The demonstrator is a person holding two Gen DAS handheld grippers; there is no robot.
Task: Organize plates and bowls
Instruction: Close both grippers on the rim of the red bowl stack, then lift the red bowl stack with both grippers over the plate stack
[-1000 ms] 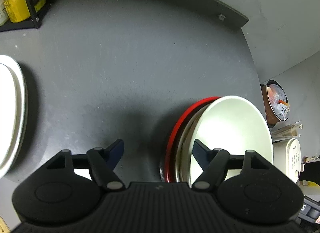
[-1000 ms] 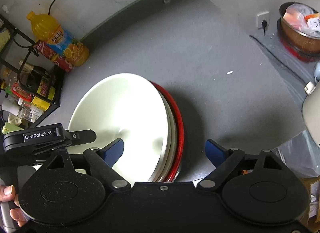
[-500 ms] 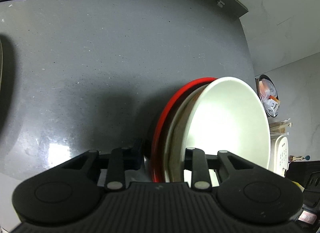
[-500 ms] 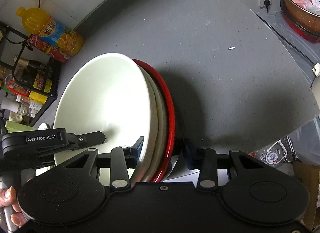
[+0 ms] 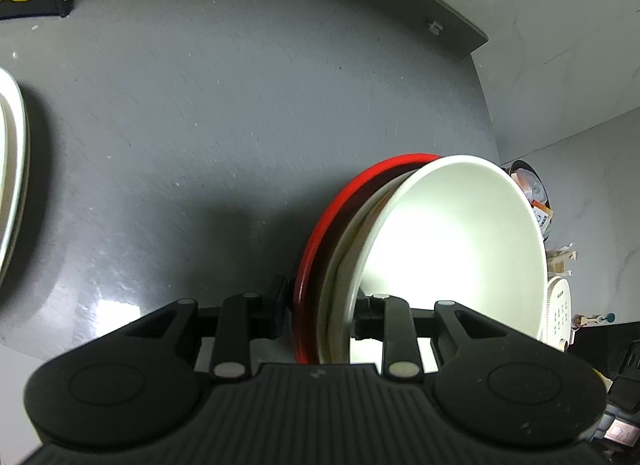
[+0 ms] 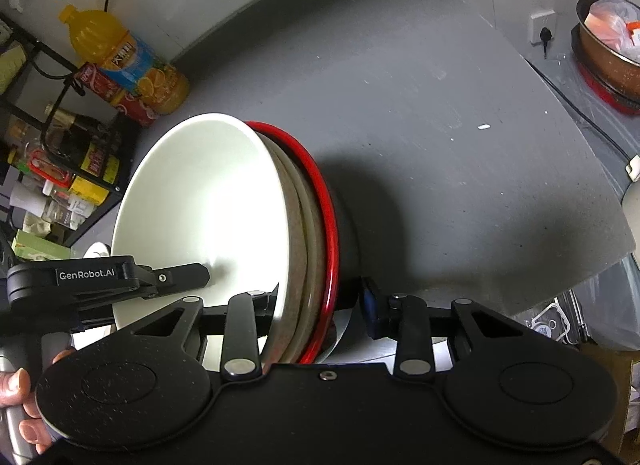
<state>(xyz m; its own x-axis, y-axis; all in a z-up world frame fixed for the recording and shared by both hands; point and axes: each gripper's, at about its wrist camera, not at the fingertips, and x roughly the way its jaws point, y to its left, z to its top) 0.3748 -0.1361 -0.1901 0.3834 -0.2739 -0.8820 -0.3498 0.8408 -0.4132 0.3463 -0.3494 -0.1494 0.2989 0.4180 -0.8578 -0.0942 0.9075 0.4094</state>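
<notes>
A stack of nested bowls, white inside [image 5: 452, 249] with a red outer rim [image 5: 340, 201], is held above the grey counter [image 5: 240, 105]. My left gripper [image 5: 320, 311] is shut on one edge of the stack. My right gripper [image 6: 320, 307] is shut on the opposite edge; the white top bowl [image 6: 200, 201] and red rim [image 6: 320, 185] fill that view. The left gripper's body [image 6: 100, 277] shows at the left of the right wrist view. White plates [image 5: 12, 185] lie at the far left.
A black rack with bottles and jars [image 6: 60, 153] stands at the back left beside an orange juice bottle [image 6: 124, 61]. A copper pot with bags [image 6: 608, 41] sits off the counter's right end. A white appliance [image 5: 558, 313] stands below the counter edge.
Both grippers closed from open onto the rim of the bowl stack. The stack now sits higher over the counter, and the left view has swung back to show the white plates.
</notes>
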